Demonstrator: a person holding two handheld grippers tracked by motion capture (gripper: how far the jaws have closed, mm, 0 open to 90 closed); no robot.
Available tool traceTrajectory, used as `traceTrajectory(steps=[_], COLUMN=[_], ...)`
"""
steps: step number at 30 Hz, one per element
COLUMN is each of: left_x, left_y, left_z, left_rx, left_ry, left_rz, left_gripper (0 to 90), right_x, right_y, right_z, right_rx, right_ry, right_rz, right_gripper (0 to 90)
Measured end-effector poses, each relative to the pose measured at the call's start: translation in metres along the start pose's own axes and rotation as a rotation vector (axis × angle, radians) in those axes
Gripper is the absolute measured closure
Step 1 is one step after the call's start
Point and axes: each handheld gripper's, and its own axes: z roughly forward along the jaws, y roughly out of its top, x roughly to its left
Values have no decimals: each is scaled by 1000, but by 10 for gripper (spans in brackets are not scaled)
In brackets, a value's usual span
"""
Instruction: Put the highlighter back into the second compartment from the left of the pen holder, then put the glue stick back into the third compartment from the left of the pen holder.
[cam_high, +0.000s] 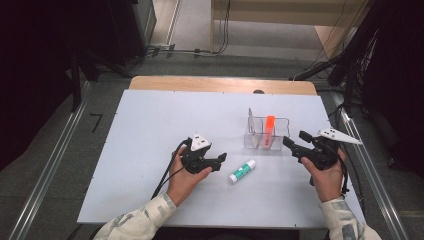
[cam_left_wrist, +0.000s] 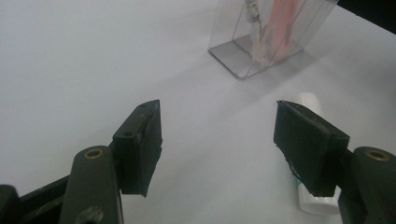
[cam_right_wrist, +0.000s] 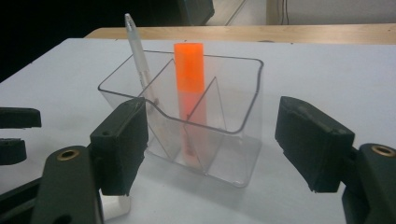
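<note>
A clear divided organizer (cam_high: 280, 131) stands right of the table's middle, with an orange highlighter (cam_high: 270, 124) and a clear pen (cam_high: 250, 118) upright in it. A white glue stick with a green label (cam_high: 242, 171) lies flat in front of it. My left gripper (cam_high: 222, 159) is open, low over the table just left of the glue stick (cam_left_wrist: 309, 100), which lies partly behind one jaw. My right gripper (cam_high: 292, 141) is open and faces the organizer (cam_right_wrist: 254, 88) from its right side. Nothing sits between its jaws. The highlighter (cam_right_wrist: 189, 74) and pen (cam_right_wrist: 135, 42) stand in separate compartments.
The white tabletop (cam_high: 150, 130) has free room to the left and at the front. A wooden edge (cam_high: 220, 84) runs along the back. Metal rails (cam_high: 50, 165) flank the table. The left gripper's jaws (cam_right_wrist: 18, 130) show at the left edge of the right gripper view.
</note>
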Motion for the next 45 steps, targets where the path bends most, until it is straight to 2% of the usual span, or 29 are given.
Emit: traceTrajectory(steps=[17, 27, 45], left_x=[-13, -20, -26], left_y=[-3, -5, -4], left_z=[7, 12, 14], left_rx=[8, 17, 15], left_ry=[-16, -31, -44], left_rz=[14, 19, 21], left_gripper=[333, 299, 298], right_x=[-14, -20, -22], right_y=[-7, -9, -9], right_z=[-10, -14, -16], right_rx=[4, 9, 2], right_ry=[-37, -48, -52], right_rz=[27, 39, 50], right_gripper=[243, 243, 243])
